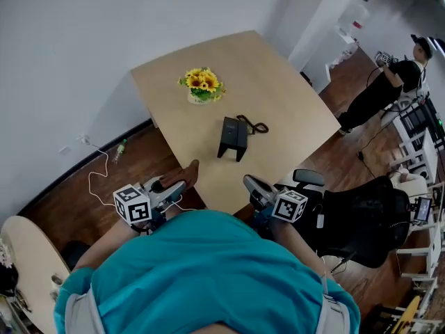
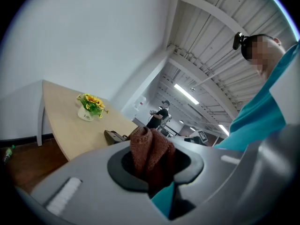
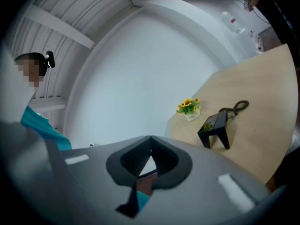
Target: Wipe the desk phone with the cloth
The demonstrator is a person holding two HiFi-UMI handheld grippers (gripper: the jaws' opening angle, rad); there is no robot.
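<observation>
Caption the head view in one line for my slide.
Teal-shirted person facing a wooden table with desk phone and sunflower pot; left gripper holds a brown cloth, right gripper shut, empty.

One light wooden table [image 1: 292, 103] stands at twelve o'clock in the head view. It carries one black desk phone [image 1: 233, 137], with one coiled cord [image 1: 254, 125] at the phone's two o'clock and one pot of sunflowers [image 1: 201, 86] at its eleven o'clock. There are two grippers, the left gripper [image 1: 172, 186] and the right gripper [image 1: 250, 184], and one brown cloth [image 1: 187, 173]. One black office chair [image 1: 363, 220] stands at four o'clock, one small bottle [image 1: 120, 149] lies at nine o'clock, and one other person [image 1: 389, 83] stands at two o'clock.
</observation>
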